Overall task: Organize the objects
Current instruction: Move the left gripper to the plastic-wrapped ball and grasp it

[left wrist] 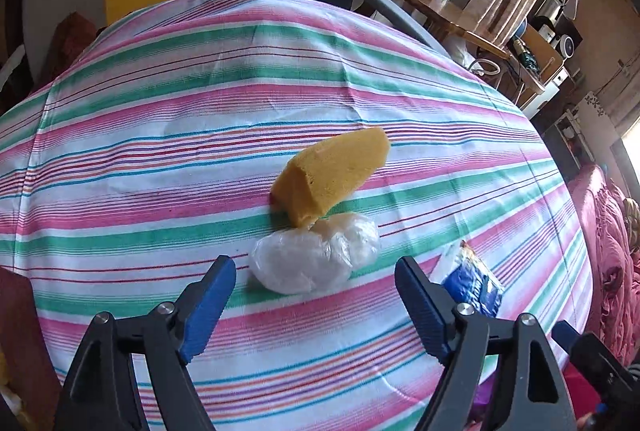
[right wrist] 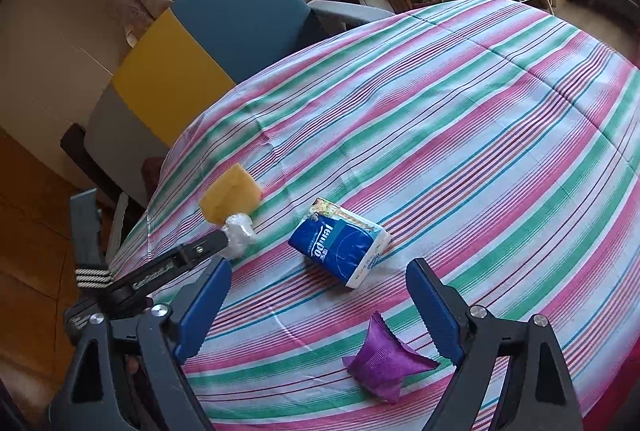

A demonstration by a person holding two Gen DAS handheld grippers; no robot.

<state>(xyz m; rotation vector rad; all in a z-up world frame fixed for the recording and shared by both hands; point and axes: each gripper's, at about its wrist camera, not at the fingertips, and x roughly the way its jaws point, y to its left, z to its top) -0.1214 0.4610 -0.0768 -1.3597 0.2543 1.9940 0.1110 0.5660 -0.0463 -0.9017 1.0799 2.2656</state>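
on striped tablecloth (left wrist: 160, 135), left wrist view: left gripper (left wrist: 316, 281) spread wide, nothing held, white plastic bundle (left wrist: 316, 257) just ahead of gap, no pad contact. yellow sponge (left wrist: 332, 177) touching bundle on far side; blue tissue pack (left wrist: 474, 287) near bundle, right.
advice: centre jaws on bundle, lower further, close gently; soft wrap likely slips, sponge may drag.

right wrist view: right gripper (right wrist: 318, 295) wide, empty. tissue pack (right wrist: 340, 243) right of bundle (right wrist: 240, 231); purple pouch (right wrist: 384, 363) nearest camera, between fingers.
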